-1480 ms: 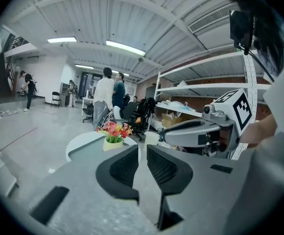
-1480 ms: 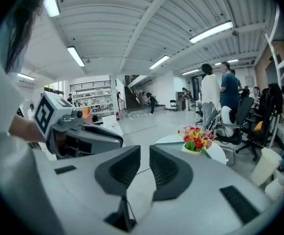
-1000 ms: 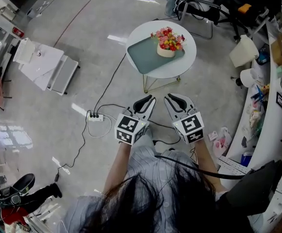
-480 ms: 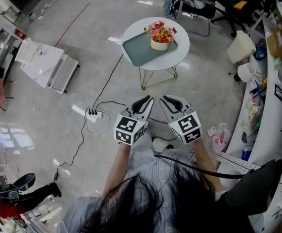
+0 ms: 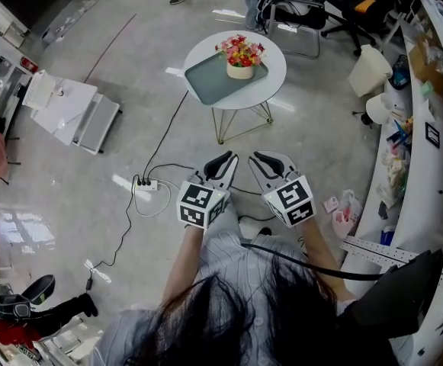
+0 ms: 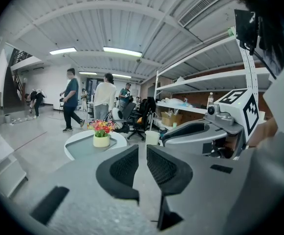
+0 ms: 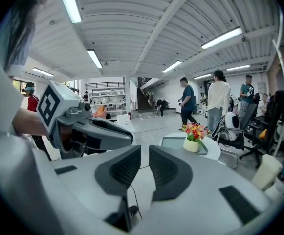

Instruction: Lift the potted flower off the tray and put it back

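Potted flower [image 5: 240, 55] on tray [image 5: 206, 84], round desk [image 5: 273, 82], upper center. Left gripper [image 5: 222, 159] and right gripper [image 5: 262, 159] mid-frame, well apart from it, fingers closed, empty.

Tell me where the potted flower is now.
Top centre of the head view: the potted flower stands near the far edge of the tray, on the round white table.

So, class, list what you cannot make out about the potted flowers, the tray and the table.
Round white table: legs hidden behind the left gripper's grey body, left gripper view.
Grey-green rectangular tray: near corner covered by the right gripper's body, right gripper view.
Colourful flowers in cream pot: kind too small, head view.
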Motion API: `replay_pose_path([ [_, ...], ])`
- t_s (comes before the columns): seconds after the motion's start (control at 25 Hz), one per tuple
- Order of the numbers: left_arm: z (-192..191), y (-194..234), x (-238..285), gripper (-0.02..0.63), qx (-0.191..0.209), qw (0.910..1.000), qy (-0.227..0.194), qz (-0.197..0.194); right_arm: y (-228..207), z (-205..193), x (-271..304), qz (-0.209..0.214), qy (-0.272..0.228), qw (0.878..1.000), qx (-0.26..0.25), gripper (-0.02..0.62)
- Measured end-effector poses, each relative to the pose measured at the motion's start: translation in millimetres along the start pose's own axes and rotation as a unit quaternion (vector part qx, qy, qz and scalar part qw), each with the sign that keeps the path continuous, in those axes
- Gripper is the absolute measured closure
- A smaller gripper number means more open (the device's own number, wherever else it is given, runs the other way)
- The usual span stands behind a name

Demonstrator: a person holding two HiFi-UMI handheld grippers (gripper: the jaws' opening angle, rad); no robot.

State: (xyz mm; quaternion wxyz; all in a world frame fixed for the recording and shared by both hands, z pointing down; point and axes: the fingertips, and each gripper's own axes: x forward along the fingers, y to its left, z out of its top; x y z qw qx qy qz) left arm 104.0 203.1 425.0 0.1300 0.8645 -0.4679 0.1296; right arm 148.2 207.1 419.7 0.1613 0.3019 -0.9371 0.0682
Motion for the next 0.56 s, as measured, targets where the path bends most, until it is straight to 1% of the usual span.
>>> replay_pose_path([
  [0.56,-1.0,-3.4,2.7,0.541,-0.002,1.0000,0.003,-0.001,-0.9,-6.4,-4.9,-0.002,0.008,1.000,-0.004,0.525],
])
